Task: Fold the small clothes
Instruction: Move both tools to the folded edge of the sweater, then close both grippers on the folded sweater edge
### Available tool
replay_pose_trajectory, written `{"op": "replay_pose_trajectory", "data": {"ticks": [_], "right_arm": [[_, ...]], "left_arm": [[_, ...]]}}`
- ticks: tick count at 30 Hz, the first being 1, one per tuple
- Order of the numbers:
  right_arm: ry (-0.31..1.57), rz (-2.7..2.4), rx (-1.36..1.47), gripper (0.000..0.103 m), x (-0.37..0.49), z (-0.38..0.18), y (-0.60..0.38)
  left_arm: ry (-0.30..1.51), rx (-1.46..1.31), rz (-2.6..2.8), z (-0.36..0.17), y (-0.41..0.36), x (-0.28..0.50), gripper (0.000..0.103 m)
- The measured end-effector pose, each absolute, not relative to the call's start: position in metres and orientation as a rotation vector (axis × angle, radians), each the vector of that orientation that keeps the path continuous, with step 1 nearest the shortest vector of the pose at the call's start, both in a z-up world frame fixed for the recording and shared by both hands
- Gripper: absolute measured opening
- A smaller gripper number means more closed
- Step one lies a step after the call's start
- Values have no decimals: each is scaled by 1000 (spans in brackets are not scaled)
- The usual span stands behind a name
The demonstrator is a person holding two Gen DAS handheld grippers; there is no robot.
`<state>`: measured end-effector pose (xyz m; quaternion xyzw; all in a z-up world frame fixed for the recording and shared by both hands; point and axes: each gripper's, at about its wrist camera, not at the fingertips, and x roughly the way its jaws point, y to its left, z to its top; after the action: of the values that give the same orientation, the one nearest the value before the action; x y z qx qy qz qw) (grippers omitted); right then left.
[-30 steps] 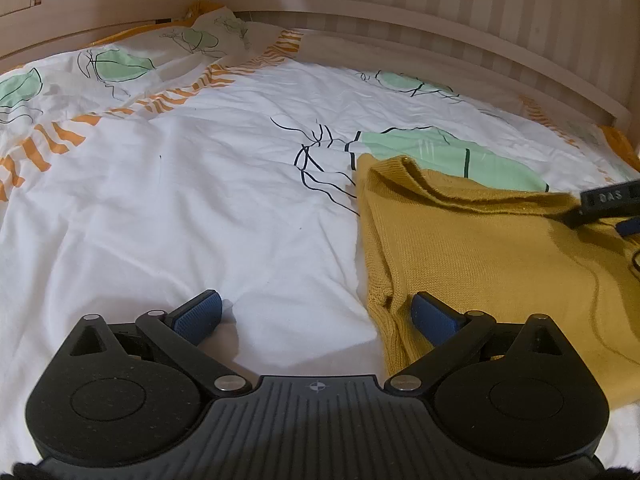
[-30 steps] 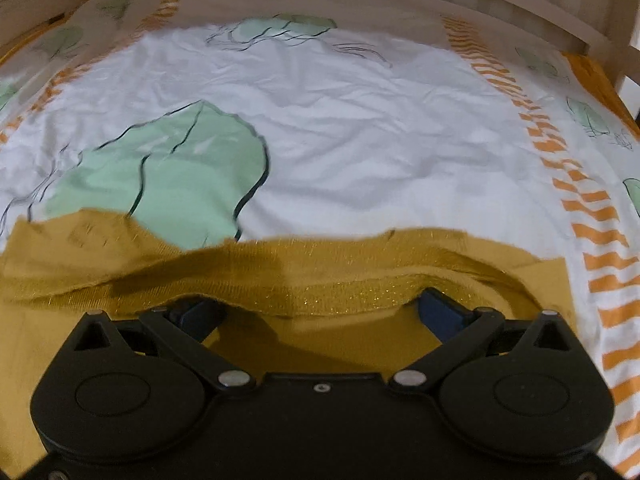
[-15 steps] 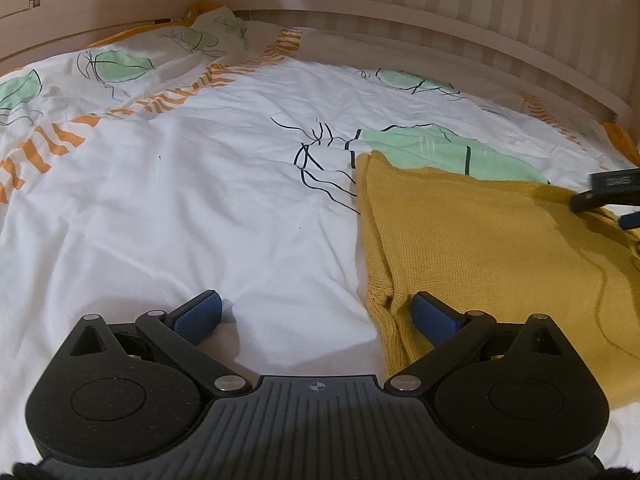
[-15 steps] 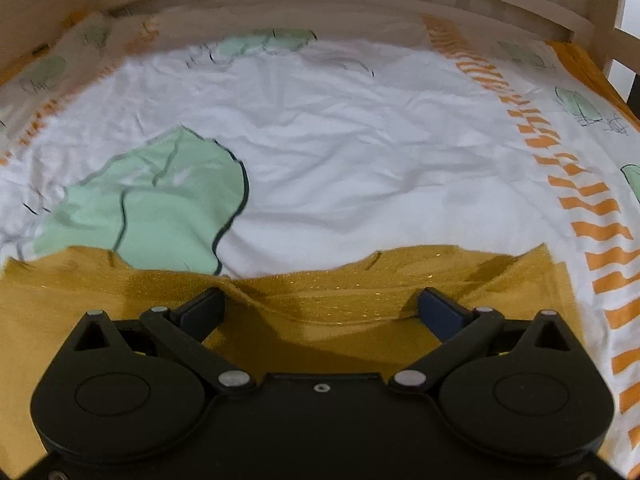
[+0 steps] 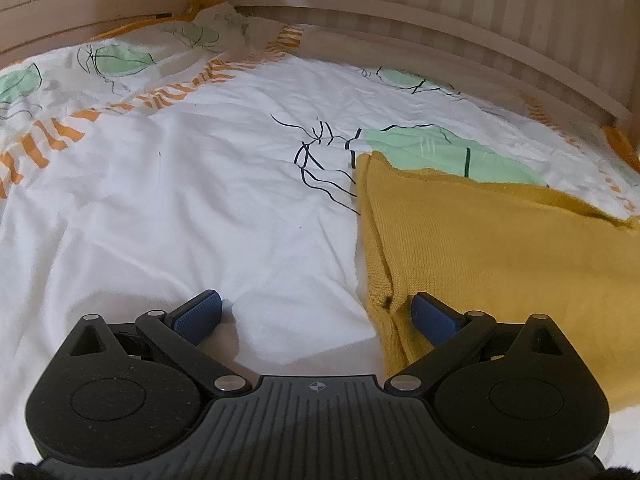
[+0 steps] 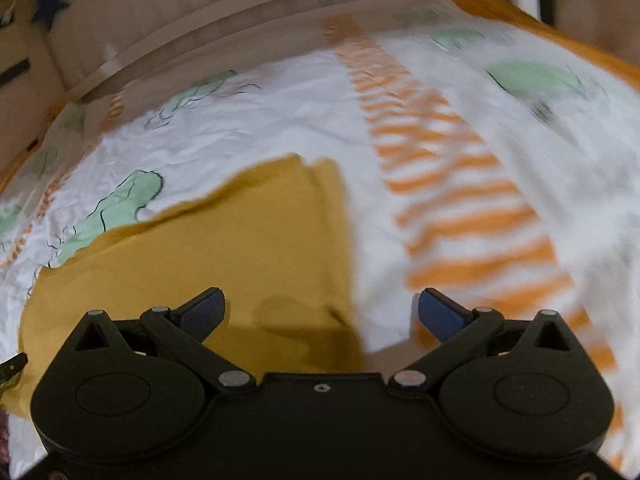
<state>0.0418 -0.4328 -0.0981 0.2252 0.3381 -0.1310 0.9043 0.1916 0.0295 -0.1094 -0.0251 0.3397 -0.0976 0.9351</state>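
Note:
A mustard-yellow knit garment lies spread flat on the bed. In the left wrist view my left gripper is open and low over the sheet, its right pad touching the garment's near left edge. In the right wrist view the same garment fills the lower left, and my right gripper hangs open above its right edge with nothing between the fingers. That view is blurred by motion.
The bed cover is white with green shapes, black lines and orange stripes. A slatted wooden bed rail runs along the far side. The rail also curves behind the cover in the right wrist view.
My right gripper has let go of the garment's far edge, which now lies flat, and has pulled back and swung right. It has left the left wrist view. The left gripper has not moved.

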Motion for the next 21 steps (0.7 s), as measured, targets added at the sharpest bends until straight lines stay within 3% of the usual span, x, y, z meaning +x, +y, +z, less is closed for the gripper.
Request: {"op": "replay_pose_trajectory", "data": {"ticks": [12, 21], "right_arm": [[576, -12, 550, 103, 40, -124, -430], [515, 84, 776, 103, 60, -135, -451]], "left_arm": [[749, -318, -432, -96, 36, 186, 102], [806, -292, -508, -103, -6, 209, 102]]}}
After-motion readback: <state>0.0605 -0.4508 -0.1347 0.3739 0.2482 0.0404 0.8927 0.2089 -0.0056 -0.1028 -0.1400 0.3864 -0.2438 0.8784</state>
